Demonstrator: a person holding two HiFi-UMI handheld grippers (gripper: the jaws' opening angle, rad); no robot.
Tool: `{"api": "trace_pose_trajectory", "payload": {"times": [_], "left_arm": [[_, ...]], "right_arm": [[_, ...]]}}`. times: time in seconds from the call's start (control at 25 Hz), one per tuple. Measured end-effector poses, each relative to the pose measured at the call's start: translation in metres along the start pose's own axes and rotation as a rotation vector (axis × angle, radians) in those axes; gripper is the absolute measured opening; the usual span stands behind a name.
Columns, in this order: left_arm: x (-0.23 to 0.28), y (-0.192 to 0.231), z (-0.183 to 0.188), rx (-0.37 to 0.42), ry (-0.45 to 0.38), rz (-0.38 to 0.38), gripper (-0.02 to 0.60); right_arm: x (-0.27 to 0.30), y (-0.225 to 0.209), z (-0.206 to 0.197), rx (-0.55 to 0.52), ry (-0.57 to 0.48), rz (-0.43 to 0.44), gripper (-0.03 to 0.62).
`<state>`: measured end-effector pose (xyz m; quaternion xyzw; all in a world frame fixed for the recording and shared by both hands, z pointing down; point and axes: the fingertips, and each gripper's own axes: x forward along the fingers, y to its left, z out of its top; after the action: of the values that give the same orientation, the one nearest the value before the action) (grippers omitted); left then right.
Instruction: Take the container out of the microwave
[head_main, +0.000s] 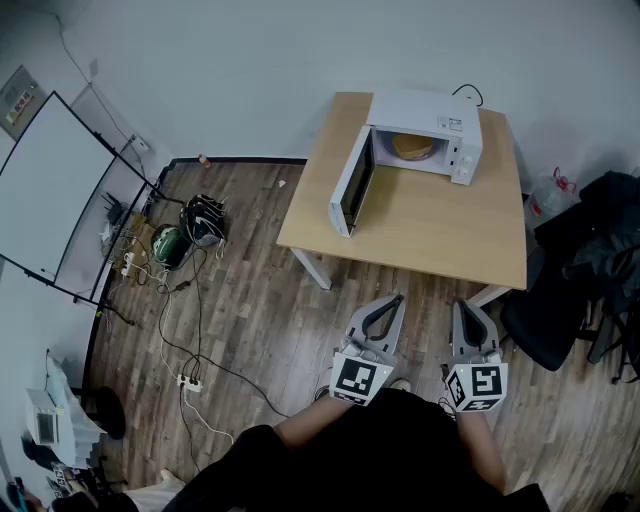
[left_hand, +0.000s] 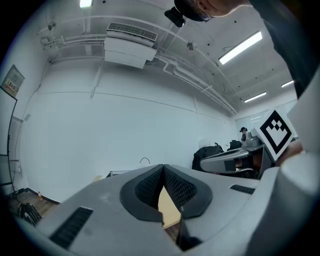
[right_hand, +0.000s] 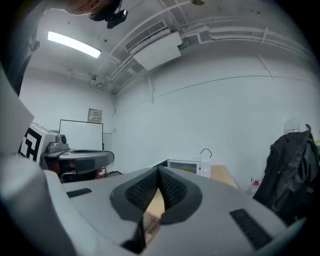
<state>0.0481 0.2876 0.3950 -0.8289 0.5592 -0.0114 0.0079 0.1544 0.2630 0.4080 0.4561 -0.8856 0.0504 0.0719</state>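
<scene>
Both claws are closed and empty: the left claw (head_main: 398, 298) and the right claw (head_main: 467, 306) hang side by side in front of the person, over the wooden floor (head_main: 250, 300), well short of the tabletop's near edge. In each gripper view the dark ribbed pads meet at their tips, with nothing caught between them.

The container (head_main: 412, 147), a round tan-coloured dish, sits inside the cavity of the microwave (head_main: 425, 108), well apart from both claws. The white microwave stands at the far end of the tabletop (head_main: 430, 225), and its door (head_main: 352, 185) is swung wide open to the left, edge-on toward the person. A black cord (head_main: 468, 92) loops behind the microwave. The rest of the pale wooden tabletop is bare.

To the right of the tabletop stands a black chair (head_main: 560, 310) draped with dark clothing, and a clear plastic bag (head_main: 550, 195) lies near the wall. On the left side of the room, a whiteboard (head_main: 60, 190) stands on a frame, with tangled cables and a white power strip (head_main: 188, 381) on the floor beside it.
</scene>
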Motion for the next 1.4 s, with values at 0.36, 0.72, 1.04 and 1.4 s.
{"api": "trace_pose_trajectory", "payload": {"times": [0.36, 0.72, 1.04, 1.4], "left_arm": [[0.009, -0.003, -0.009, 0.018, 0.010, 0.072, 0.011], [0.022, 0.012, -0.029, -0.015, 0.056, 0.092, 0.011], [0.094, 0.060, -0.050, -0.037, 0.073, 0.027, 0.011], [0.180, 0.143, -0.063, -0.043, 0.110, -0.069, 0.011]], "right_arm": [[-0.007, -0.028, -0.003, -0.031, -0.032, 0.013, 0.060], [0.006, -0.050, -0.030, 0.030, 0.006, 0.005, 0.060], [0.067, -0.079, -0.040, 0.039, 0.067, -0.055, 0.060], [0.179, -0.109, 0.001, 0.030, 0.061, -0.139, 0.060]]}}
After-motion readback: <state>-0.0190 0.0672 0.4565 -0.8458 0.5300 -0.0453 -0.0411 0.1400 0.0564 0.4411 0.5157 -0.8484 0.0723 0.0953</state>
